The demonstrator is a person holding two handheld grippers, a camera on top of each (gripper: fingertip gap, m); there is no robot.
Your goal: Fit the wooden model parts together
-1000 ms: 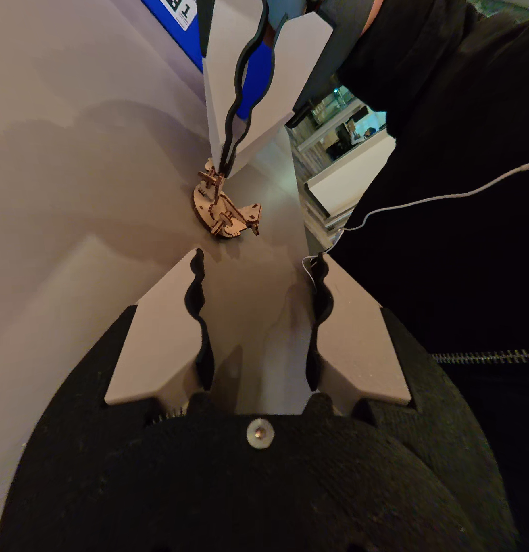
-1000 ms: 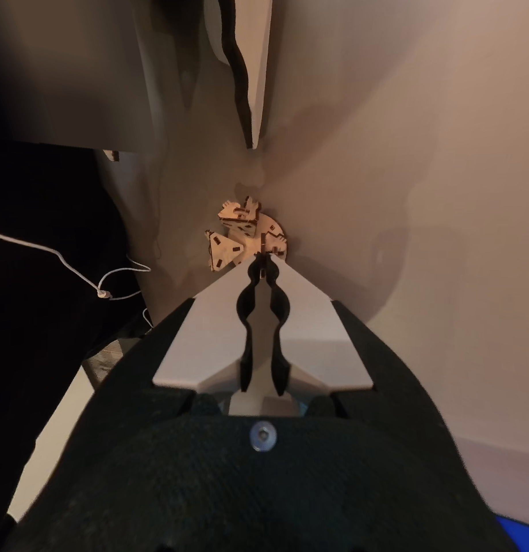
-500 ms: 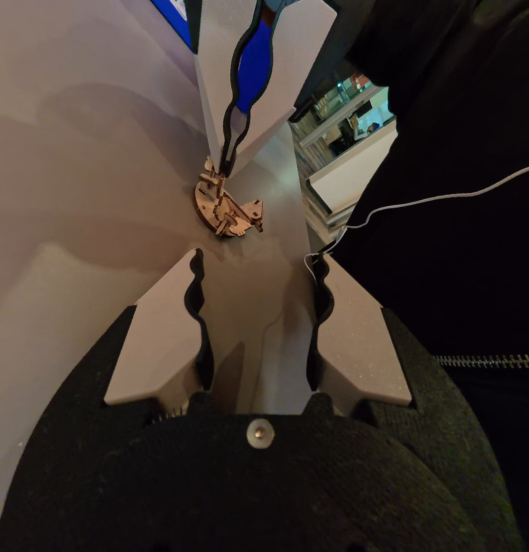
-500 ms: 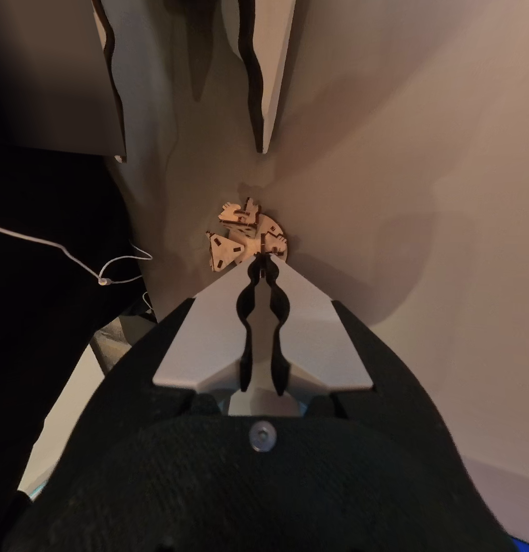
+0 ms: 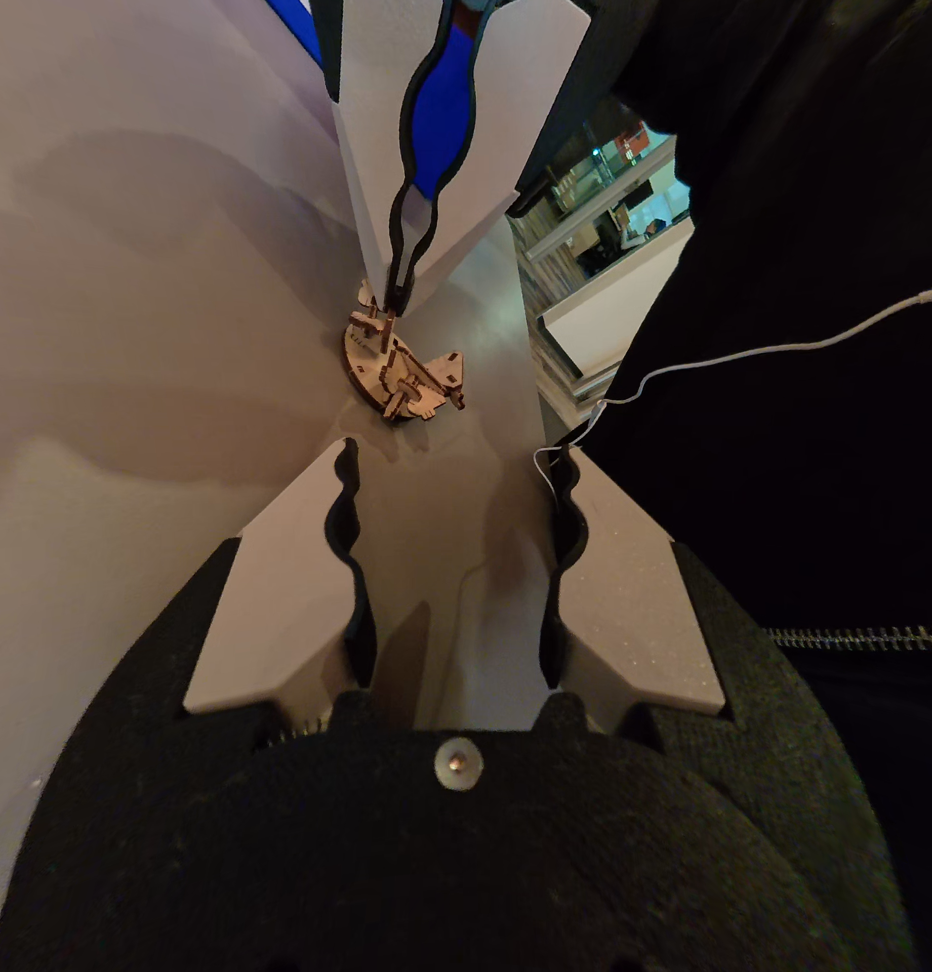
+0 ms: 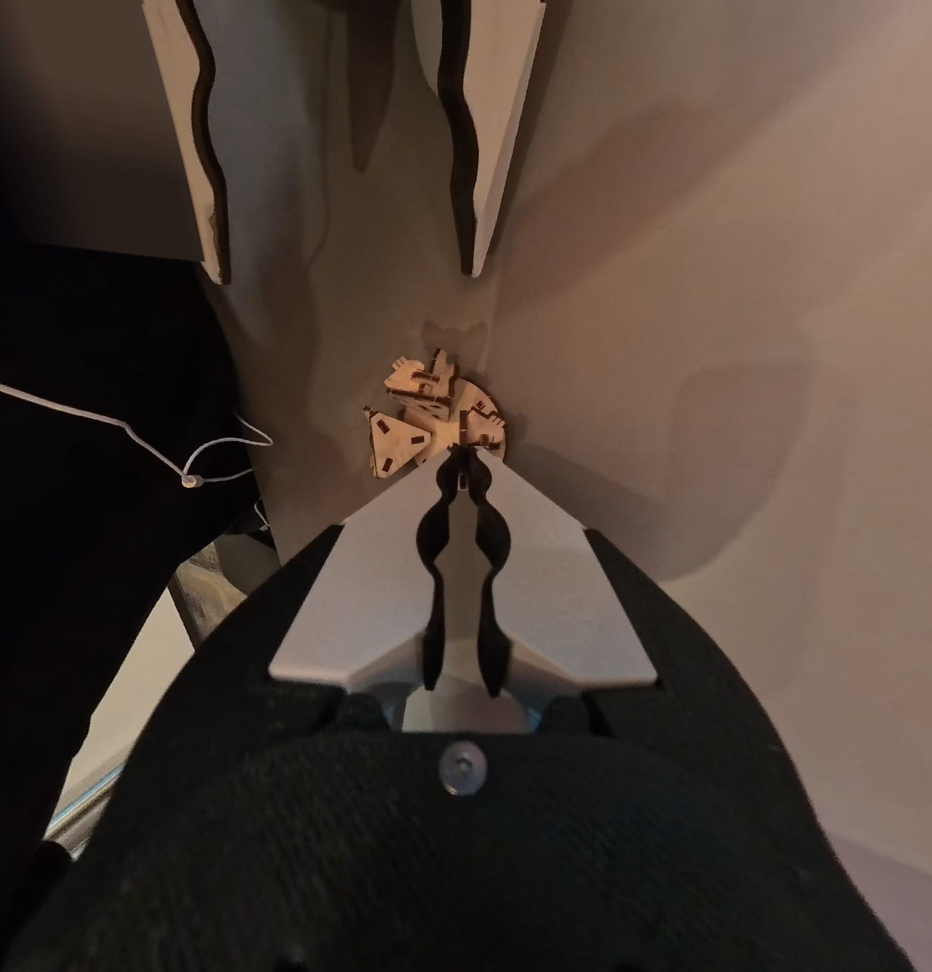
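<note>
Pinching wooden model (image 6: 442, 415); left fingers (image 5: 348, 473) spread

Pale wooden puzzle model (image 6: 442, 421), slotted pieces, on grey table (image 6: 663, 315)

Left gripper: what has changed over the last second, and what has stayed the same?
In the right wrist view, the left gripper, jaws wide open, has come further into view toward the wooden model. The right gripper stays shut on an upright wooden piece of the model, which has not moved on the table.
</note>
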